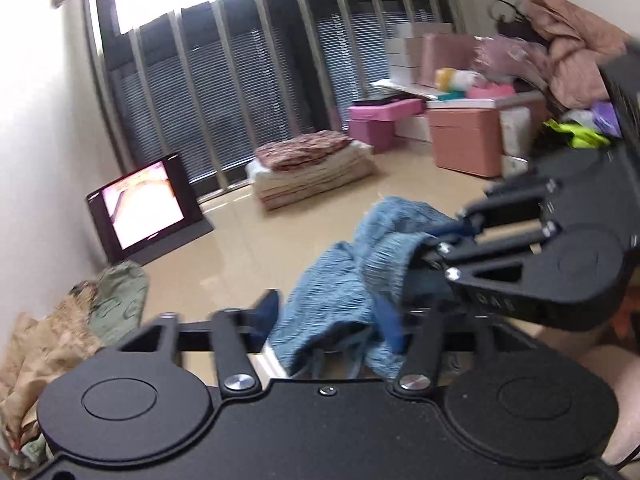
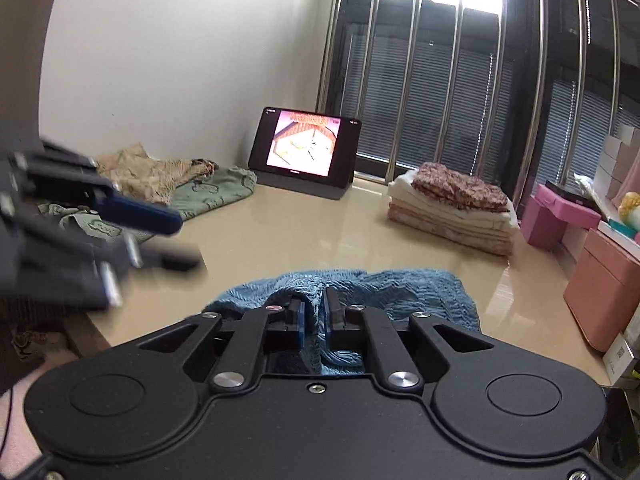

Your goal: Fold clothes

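Note:
A blue knitted garment (image 1: 352, 276) hangs bunched above the beige table (image 1: 248, 240). My right gripper (image 2: 314, 314) is shut on a fold of the blue knitted garment (image 2: 420, 292); it shows in the left wrist view (image 1: 434, 250) at the right, clamped on the cloth's upper edge. My left gripper (image 1: 326, 316) is open, its blue fingers (image 1: 266, 310) spread on either side of the hanging cloth. In the right wrist view the left gripper (image 2: 176, 236) is blurred at the left, open and apart from the cloth.
A stack of folded clothes (image 2: 456, 204) lies at the back by the window. A tablet (image 2: 306, 150) stands against the wall. Unfolded green and tan clothes (image 2: 180, 180) lie at the left. Pink boxes (image 2: 560, 216) and clutter stand at the right.

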### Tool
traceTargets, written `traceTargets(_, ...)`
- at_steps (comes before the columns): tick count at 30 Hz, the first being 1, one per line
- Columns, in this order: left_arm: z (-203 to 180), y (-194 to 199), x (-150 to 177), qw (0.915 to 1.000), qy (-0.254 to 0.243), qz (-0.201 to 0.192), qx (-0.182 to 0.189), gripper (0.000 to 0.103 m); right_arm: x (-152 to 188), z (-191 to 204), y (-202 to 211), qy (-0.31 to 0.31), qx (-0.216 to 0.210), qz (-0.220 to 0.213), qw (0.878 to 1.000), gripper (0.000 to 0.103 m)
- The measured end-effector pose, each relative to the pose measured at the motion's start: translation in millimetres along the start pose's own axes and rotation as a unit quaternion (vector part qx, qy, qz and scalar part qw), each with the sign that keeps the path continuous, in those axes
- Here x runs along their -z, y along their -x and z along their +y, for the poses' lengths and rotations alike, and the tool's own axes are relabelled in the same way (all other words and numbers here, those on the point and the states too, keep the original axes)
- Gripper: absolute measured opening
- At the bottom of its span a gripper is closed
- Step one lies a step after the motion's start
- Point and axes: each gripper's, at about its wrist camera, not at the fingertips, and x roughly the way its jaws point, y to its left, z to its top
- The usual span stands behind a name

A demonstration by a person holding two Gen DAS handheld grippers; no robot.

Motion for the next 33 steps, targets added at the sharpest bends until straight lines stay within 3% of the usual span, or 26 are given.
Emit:
traceTargets(6, -24, -23, 4, 0.9975, -0.059, 0.004, 0.039, 0.062, -2, 12, 12, 0.045, -0.006, -0.001, 0.999, 0.008)
traceTargets(7, -26, -27, 3, 0.9969, -0.069, 0.000, 0.039, 0.057, -2, 13, 15, 0.048, -0.009, 0.001, 0.999, 0.008)
traceTargets(8, -28, -32, 2, 0.9962, -0.079, -0.003, 0.037, 0.041, -1, 14, 16, 0.049, -0.009, 0.000, 0.999, 0.006)
traceTargets(10, -31, -43, -2, 0.9943, -0.104, -0.002, 0.024, 0.019, 0, 13, 19, 0.055, 0.006, -0.001, 0.998, 0.007)
traceTargets(11, -31, -48, -3, 0.9936, -0.111, -0.001, 0.020, 0.013, 1, 13, 20, 0.057, 0.016, -0.003, 0.998, 0.008)
traceTargets(13, -29, -56, -6, 0.9929, -0.118, -0.005, 0.012, 0.011, 3, 11, 20, 0.061, 0.035, -0.002, 0.998, 0.009)
traceTargets(17, -20, -64, -8, 0.9929, -0.119, -0.006, -0.010, 0.011, 11, -2, 21, 0.032, 0.039, 0.012, 0.999, 0.033)
traceTargets(21, -17, -67, 3, 0.9893, -0.144, 0.018, -0.016, 0.014, 27, -18, 22, -0.001, 0.038, 0.042, 0.998, 0.035)
traceTargets(22, -18, -66, 7, 0.9866, -0.160, 0.026, -0.015, 0.022, 31, -22, 22, -0.008, 0.039, 0.049, 0.998, 0.035)
traceTargets(23, -20, -66, 12, 0.9835, -0.177, 0.033, -0.014, 0.033, 34, -25, 23, -0.016, 0.040, 0.055, 0.998, 0.035)
traceTargets(24, -24, -64, 15, 0.9791, -0.200, 0.036, -0.015, 0.036, 37, -28, 23, -0.023, 0.041, 0.059, 0.997, 0.035)
traceTargets(28, -40, -59, 23, 0.9527, -0.301, 0.042, -0.009, 0.039, 45, -40, 25, -0.051, 0.041, 0.065, 0.996, 0.035)
traceTargets(30, -49, -58, 26, 0.9364, -0.349, 0.041, -0.003, 0.040, 47, -44, 26, -0.059, 0.043, 0.063, 0.995, 0.035)
traceTargets(33, -66, -53, 34, 0.9023, -0.430, 0.027, -0.010, 0.043, 49, -47, 28, -0.065, 0.045, 0.060, 0.995, 0.035)
